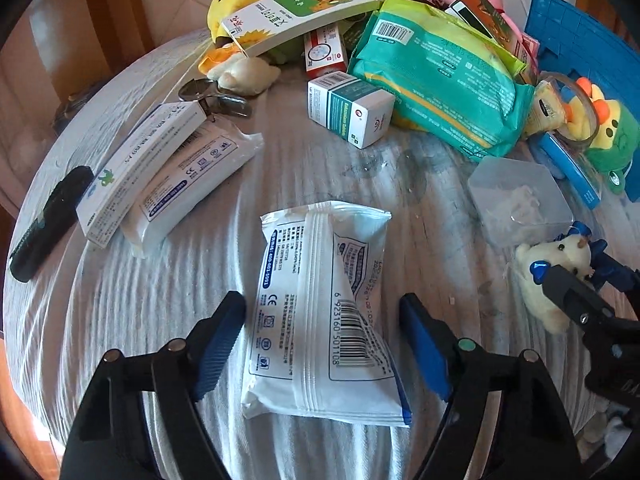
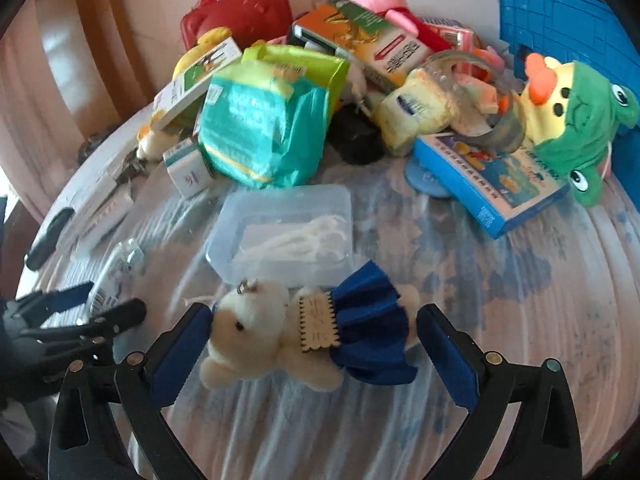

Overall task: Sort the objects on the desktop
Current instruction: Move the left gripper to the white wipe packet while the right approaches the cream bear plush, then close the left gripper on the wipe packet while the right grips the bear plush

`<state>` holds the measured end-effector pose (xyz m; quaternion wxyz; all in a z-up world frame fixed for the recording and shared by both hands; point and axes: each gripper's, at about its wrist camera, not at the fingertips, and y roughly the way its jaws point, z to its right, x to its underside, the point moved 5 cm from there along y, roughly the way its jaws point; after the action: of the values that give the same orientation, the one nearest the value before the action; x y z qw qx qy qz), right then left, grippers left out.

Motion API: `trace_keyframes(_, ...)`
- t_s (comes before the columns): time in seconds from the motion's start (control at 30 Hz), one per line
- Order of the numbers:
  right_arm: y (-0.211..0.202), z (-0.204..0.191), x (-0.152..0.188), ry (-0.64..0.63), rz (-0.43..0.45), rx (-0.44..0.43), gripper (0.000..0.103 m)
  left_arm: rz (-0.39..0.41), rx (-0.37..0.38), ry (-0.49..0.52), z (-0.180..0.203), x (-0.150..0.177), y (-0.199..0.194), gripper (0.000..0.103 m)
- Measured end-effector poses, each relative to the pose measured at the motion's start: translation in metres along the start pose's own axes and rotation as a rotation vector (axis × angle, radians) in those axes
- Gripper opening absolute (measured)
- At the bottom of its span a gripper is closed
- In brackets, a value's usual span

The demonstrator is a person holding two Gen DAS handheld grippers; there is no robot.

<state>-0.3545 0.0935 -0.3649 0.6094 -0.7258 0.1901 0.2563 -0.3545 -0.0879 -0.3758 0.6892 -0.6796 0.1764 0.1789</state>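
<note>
White sealed packet is lying flat on the grey striped cloth, barcode side up, wrinkled, sitting between the left gripper fingers; jaws spread wide, not touching it. Bare cloth is showing on both sides of the packet. Small cream bear in a blue dress is lying on its side between the right gripper fingers, jaws also apart. Clear plastic box is sitting just behind the bear, with a clutter pile beyond it.
</note>
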Motion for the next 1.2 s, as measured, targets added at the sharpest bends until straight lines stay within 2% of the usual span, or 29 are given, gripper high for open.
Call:
trace_keyframes(0.23,0.013,-0.006,-0.001,-0.035,0.001,-0.003,0.103,0.009,0.001,-0.008,-0.002,0.003,0.001,0.080)
trace_keyframes(0.3,0.018,-0.011,0.001,-0.091,-0.027,0.043,0.103,0.011,-0.002,-0.013,-0.001,0.004,-0.001,0.073)
trace_keyframes(0.33,0.017,-0.012,0.002,-0.098,-0.031,0.049,0.103,0.009,-0.006,-0.017,-0.001,0.004,-0.004,0.062)
trace_keyframes(0.37,0.017,-0.013,0.002,-0.106,-0.036,0.055,0.102,0.005,0.006,-0.022,-0.002,0.005,-0.004,0.059)
trace_keyframes(0.43,0.016,-0.012,0.003,-0.108,-0.040,0.053,0.099,0.000,0.029,-0.031,-0.002,0.006,-0.006,0.059)
trace_keyframes(0.57,0.013,-0.007,0.002,-0.092,-0.039,0.028,0.095,0.015,0.010,-0.009,0.000,0.004,-0.003,0.059)
trace_keyframes(0.63,0.012,-0.004,0.002,-0.084,-0.038,0.016,0.092,0.012,0.017,-0.014,-0.001,0.004,-0.004,0.054)
trace_keyframes(0.7,0.005,-0.001,0.001,-0.062,-0.025,-0.002,0.088,0.023,0.025,-0.020,-0.002,0.002,-0.012,0.054)
trace_keyframes(1.0,-0.036,0.011,-0.019,-0.024,0.055,-0.029,0.088,0.098,0.048,-0.001,0.013,-0.015,-0.056,0.050)
trace_keyframes(1.17,-0.055,0.017,-0.026,-0.017,0.078,-0.025,0.088,0.084,0.037,0.016,0.020,-0.010,-0.065,0.051)
trace_keyframes(1.2,-0.057,0.019,-0.026,-0.012,0.078,-0.026,0.088,0.080,0.031,0.022,0.019,-0.010,-0.064,0.053)
